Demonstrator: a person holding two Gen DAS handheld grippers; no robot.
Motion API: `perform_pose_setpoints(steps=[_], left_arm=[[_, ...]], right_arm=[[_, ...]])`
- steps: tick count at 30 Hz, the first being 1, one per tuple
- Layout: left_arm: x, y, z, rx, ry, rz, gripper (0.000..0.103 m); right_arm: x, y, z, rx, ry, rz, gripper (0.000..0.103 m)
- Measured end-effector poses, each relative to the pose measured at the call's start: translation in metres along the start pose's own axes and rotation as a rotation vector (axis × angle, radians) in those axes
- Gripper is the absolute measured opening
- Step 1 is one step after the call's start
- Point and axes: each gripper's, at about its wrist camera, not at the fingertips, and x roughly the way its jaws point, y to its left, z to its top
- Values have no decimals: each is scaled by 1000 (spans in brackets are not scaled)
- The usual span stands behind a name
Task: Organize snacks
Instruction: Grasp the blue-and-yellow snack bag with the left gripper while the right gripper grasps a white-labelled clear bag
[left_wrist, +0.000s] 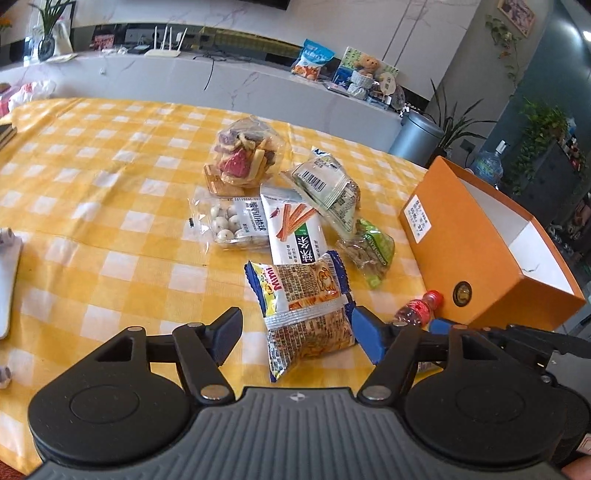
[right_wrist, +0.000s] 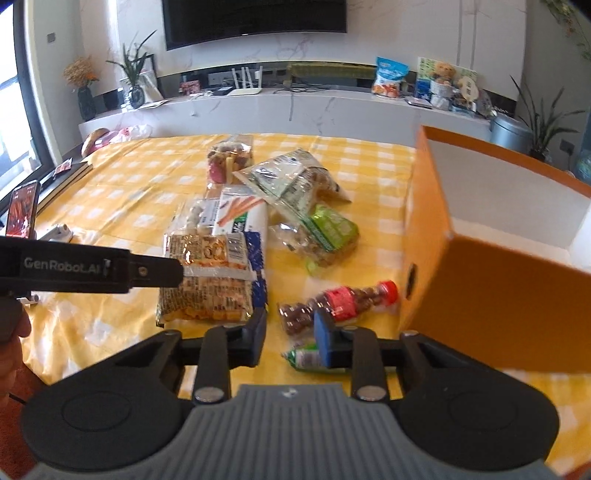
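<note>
Several snack packets lie in a heap on the yellow checked tablecloth (left_wrist: 110, 206). My left gripper (left_wrist: 295, 332) is open, its fingers either side of the near end of a blue and orange noodle snack packet (left_wrist: 306, 295), which also shows in the right wrist view (right_wrist: 214, 280). My right gripper (right_wrist: 290, 332) is open just before a small red-capped bottle of brown sweets (right_wrist: 343, 299) and over a small green packet (right_wrist: 306, 356). An open orange box (left_wrist: 480, 243) stands at the right, close beside my right gripper (right_wrist: 498, 295).
Behind lie a white chilli-strip packet (left_wrist: 295, 229), a bag of white balls (left_wrist: 232, 225), a bag of mixed crisps (left_wrist: 243, 155), a clear barcoded bag (left_wrist: 325, 184) and a green bag (left_wrist: 373, 251). A phone on a stand (right_wrist: 22, 210) is at the table's left.
</note>
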Motion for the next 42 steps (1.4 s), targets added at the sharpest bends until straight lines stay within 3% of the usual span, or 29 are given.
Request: perform_pose_setpoints(steps=[12,19,24,35,42], left_arm=[[35,7,6,-59,73,-24,79],[43,6,3,-74,85,-48,62],[42,2,3,-78,78,-38,55],[16,0,12,-56,-13,-52,49],[11,13,45,-61,-110,20,49]], right_arm=[[58,13,26,-124,20,9,19],[71,21,17,-143,44,35,18],[72,21,16,-146,44,37,18],[55,26,25,-188,-3,47,18],[57,16,58,-125,-80,2,22]])
